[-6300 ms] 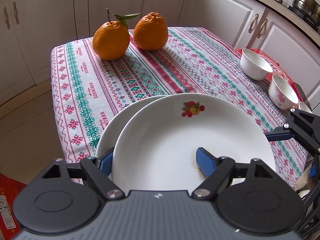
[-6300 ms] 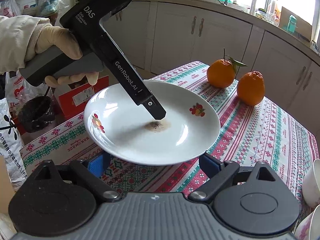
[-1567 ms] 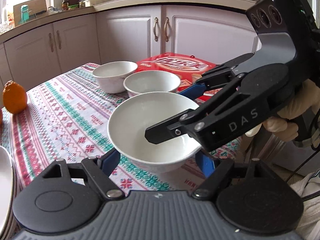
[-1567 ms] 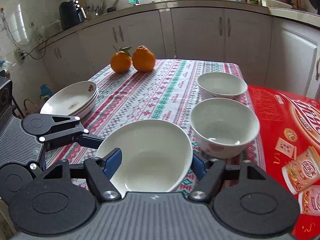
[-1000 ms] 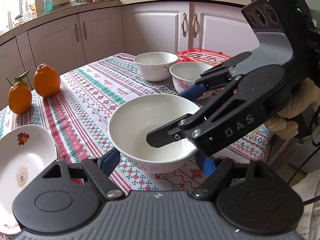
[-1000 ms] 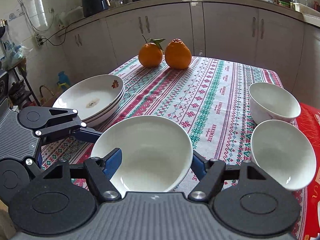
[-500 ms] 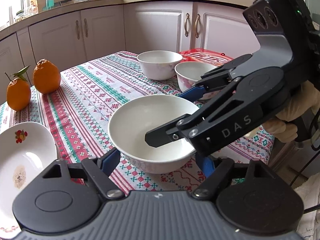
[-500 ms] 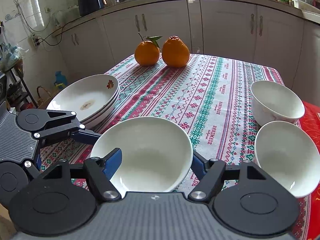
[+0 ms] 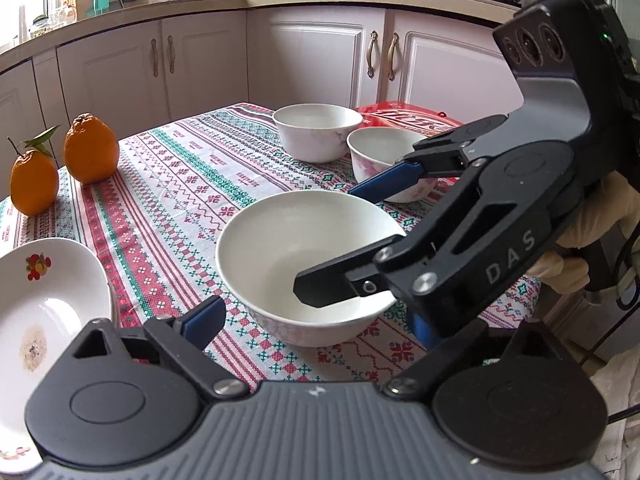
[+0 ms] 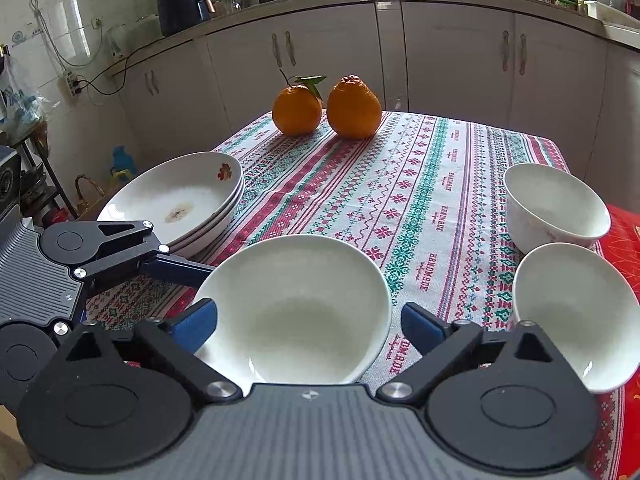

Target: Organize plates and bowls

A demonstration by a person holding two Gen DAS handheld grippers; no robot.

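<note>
A white bowl point(image 9: 280, 256) stands on the patterned tablecloth point(image 9: 180, 184) between both grippers. My left gripper point(image 9: 316, 316) is opening, and its blue pads point(image 9: 204, 318) are clear of the bowl's sides. My right gripper point(image 10: 308, 324) is opening too, with a gap between each pad and the bowl point(image 10: 292, 308). In the left wrist view the right gripper point(image 9: 324, 240) reaches over the bowl from the right, one finger above the rim. One finger point(image 10: 176, 267) of the left gripper comes in from the left. Two more bowls point(image 10: 556, 204) point(image 10: 572, 312) stand to the right.
A stack of white plates point(image 10: 176, 200), the top one stained, sits at the table's left edge. Two oranges point(image 10: 296, 110) point(image 10: 354, 108) stand at the far end. A red package point(image 10: 624, 248) lies at the right edge. Kitchen cabinets surround the table. A gloved hand point(image 9: 580, 248) holds the right gripper.
Both grippers' jaws have spread apart and let go of the bowl, which stays on the cloth. Neither hand has shifted.
</note>
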